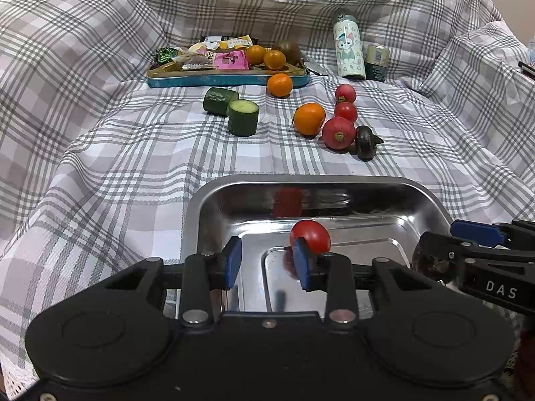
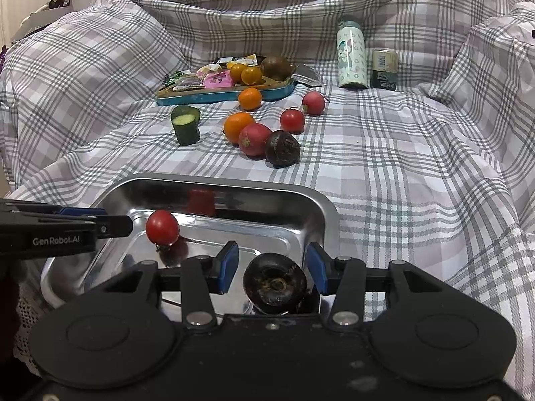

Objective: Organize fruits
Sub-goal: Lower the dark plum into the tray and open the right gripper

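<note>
A grey-and-lilac checked cloth covers everything beneath and ahead of both tools. Just under the fingers of both lies the steel tray, its far rim nearest the loose produce.

The left hand-held gripper stands open over the tray, its blue pads well apart; a small red tomato sits in the tray just past its right pad, touching or nearly touching it. The right hand-held gripper is also open, and a dark round fruit lies between its pads with a gap on each side, at the tray's near right corner.

Beyond the tray, ahead of both grippers, lie a dark fruit, a large red fruit, an orange, two smaller red fruits, another orange and two cucumber pieces. Farther still sit a blue-rimmed tray with snacks and fruit, and to its right a printed bottle and a can.
</note>
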The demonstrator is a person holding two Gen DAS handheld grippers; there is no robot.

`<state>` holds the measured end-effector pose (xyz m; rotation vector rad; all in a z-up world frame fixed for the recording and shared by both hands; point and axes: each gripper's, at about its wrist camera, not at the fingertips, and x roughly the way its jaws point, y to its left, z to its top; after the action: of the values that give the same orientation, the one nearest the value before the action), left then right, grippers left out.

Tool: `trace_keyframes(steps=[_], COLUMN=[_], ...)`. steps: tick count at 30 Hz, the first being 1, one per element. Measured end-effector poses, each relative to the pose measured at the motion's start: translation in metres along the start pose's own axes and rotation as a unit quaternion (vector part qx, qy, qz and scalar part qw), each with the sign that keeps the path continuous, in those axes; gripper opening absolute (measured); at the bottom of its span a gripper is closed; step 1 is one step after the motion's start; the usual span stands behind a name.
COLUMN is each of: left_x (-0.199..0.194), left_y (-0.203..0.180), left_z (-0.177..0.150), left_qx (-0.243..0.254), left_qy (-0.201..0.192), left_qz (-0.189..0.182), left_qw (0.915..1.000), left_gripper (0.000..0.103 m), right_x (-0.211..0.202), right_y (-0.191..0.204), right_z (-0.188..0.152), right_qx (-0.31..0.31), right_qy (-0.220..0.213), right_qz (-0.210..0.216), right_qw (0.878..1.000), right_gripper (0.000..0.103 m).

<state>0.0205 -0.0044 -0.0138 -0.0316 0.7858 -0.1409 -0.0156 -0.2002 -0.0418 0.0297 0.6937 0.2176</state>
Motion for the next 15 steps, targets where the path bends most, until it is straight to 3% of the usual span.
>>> trace_keyframes(steps=[15], left_x=[-0.003], left_y=[0.002], left_z=[0.01], left_qx=[-0.01], left_qy=[0.008], left_qz=[0.008], left_qw=[0.9999], left_gripper=[0.043], right_x=[0.0], right_y=[-0.012], right_z=[0.015], right_qx=[0.036], right_qy=[0.006], right_qz=[-0.009], right_qw=[0.999], right_gripper=[0.049])
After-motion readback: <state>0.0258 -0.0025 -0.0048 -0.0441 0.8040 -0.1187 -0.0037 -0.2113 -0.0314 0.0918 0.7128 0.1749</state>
